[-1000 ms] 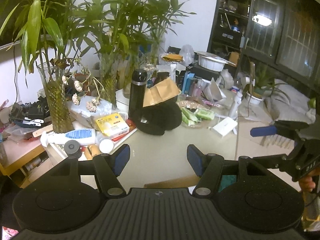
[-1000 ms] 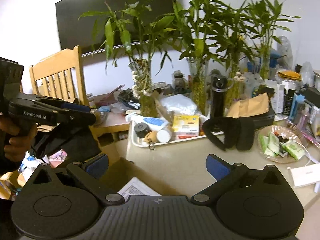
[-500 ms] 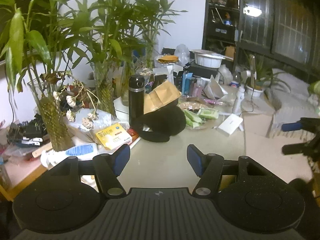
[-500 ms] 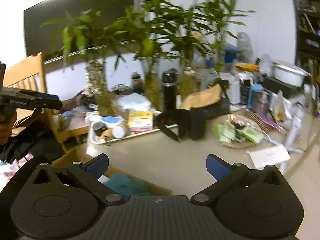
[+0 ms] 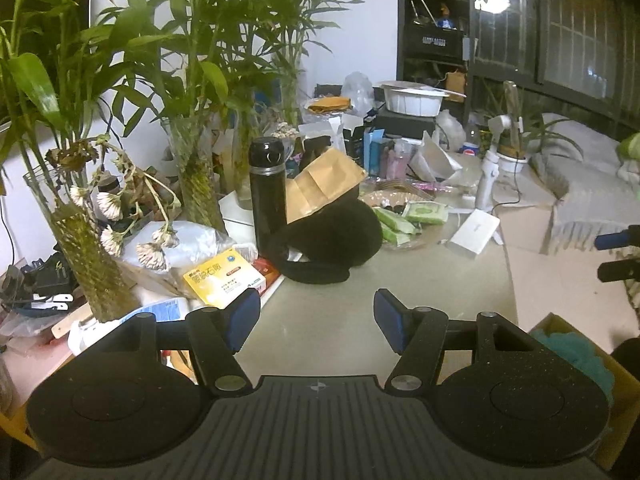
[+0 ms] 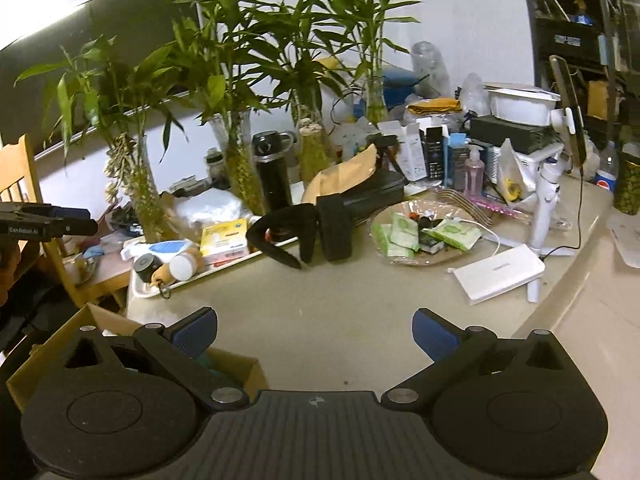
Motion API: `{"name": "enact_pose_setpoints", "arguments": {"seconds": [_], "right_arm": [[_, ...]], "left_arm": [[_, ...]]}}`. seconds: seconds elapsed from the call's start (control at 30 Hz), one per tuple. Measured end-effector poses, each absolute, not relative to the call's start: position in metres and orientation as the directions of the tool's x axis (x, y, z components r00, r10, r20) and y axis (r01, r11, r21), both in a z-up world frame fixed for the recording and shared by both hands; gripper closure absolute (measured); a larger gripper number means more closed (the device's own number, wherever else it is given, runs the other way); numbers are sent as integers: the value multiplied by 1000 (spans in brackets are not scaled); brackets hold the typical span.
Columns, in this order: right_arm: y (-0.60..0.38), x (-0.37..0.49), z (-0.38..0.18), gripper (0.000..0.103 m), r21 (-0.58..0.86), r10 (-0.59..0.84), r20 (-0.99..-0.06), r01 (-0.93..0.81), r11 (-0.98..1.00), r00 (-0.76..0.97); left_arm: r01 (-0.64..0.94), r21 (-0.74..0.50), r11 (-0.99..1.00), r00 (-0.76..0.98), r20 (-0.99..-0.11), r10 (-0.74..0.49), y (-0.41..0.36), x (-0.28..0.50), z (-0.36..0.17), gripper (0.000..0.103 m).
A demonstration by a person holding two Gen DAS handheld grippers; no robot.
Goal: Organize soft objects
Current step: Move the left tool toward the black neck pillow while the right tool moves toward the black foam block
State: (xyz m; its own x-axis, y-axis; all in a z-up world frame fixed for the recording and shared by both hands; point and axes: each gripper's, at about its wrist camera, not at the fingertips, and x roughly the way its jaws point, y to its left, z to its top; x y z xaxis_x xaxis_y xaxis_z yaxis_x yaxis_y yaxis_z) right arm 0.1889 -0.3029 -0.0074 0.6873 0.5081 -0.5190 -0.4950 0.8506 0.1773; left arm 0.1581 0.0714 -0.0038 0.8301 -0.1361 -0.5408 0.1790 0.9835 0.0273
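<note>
Nearest in the left wrist view, the left gripper (image 5: 316,322) hangs over the beige table (image 5: 332,320) with its 2 blue-padded fingers spread and nothing between them. The right gripper (image 6: 314,334) is likewise spread wide and empty above the same table. Low at the near edge sits a cardboard box (image 5: 624,396) — a teal fluffy soft object (image 5: 576,354) lies inside it, at the right in the left wrist view; in the right wrist view the box (image 6: 236,364) shows at the near left, partly hidden behind the gripper.

Farther across the table lies a black padded strap (image 6: 316,232), a soft thing touching a black thermos (image 5: 267,196) on its left and a brown paper bag (image 5: 324,188) resting on top. To its left a tray (image 6: 148,286) holds a yellow box (image 5: 224,278) and small bottles. To the right lie a plate of green packets (image 6: 424,236) and a white box (image 6: 500,274). At the far side stand glass vases of bamboo (image 6: 236,120).
</note>
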Motion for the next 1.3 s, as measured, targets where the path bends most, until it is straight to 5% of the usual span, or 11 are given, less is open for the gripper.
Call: {"name": "enact_pose_setpoints", "arguments": {"seconds": [1.03, 1.3], "right_arm": [[-285, 244, -45, 0, 182, 477, -581, -466, 866, 659], [-279, 252, -50, 0, 178, 476, -587, -469, 865, 655]], "left_arm": [[276, 136, 952, 817, -555, -157, 70, 242, -48, 41], [248, 62, 967, 798, -579, -168, 78, 262, -58, 41]]}}
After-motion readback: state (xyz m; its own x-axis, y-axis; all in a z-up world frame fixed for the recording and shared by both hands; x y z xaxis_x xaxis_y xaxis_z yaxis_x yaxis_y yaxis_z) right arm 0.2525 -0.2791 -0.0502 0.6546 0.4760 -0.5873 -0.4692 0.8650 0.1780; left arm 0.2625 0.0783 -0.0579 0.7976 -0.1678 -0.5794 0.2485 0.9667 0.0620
